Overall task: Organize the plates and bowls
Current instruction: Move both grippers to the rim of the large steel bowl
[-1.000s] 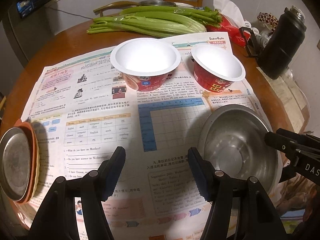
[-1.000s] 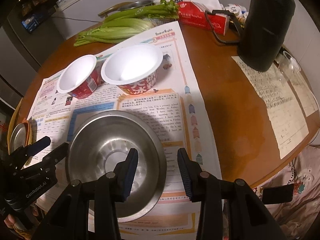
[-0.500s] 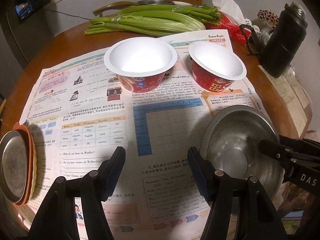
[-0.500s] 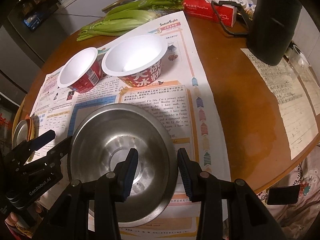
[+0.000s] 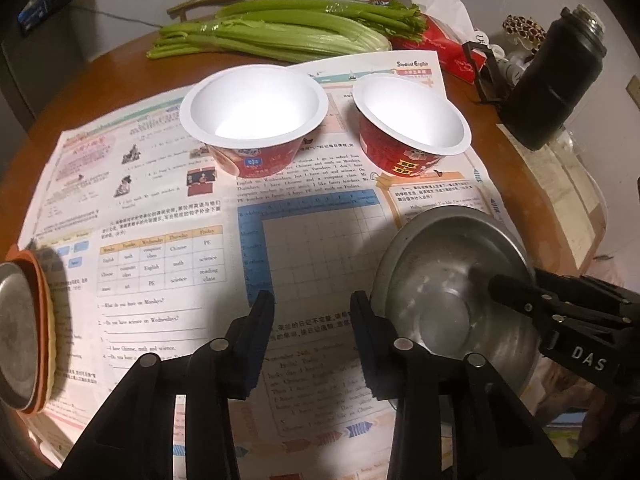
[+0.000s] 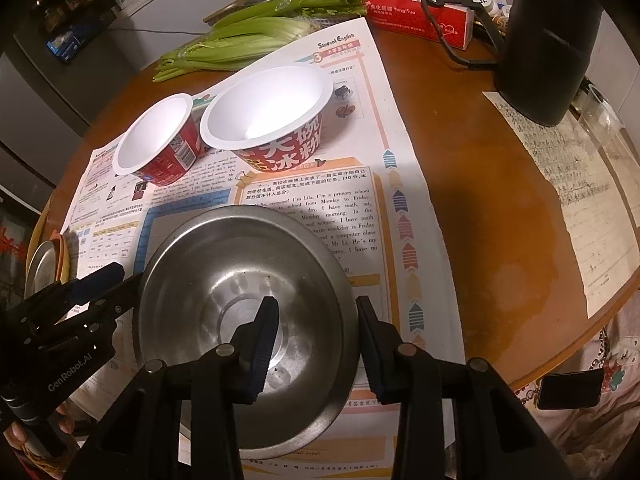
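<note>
Right wrist view is looking down over the right tongs (image 6: 312, 344), which are straddling the near rim of the steel bowl (image 6: 240, 280): one finger is sitting inside the bowl, the other outside its wall, pinching the rim between them. Left wrist view is showing the left tongs (image 5: 312, 332) just beside that bowl's left edge, jaws closing with only printed paper between them, nothing gripped. Taking the steel bowl as the landmark, it is resting on the newspaper (image 5: 160, 208) that is covering the round wooden bench (image 6: 500, 208). Well to its left, at the bench edge, a small metal plate (image 5: 16, 328) is lying on top of orange plates (image 5: 44, 280). Beyond the bowl, two red paper bowls (image 5: 256, 120) with white insides are standing upright side by side. Farther behind them, celery stalks (image 5: 280, 32) are lying across the bench, with a red tissue box (image 6: 416, 20) and a black flask (image 5: 556, 88) off to the bowl's far right.
</note>
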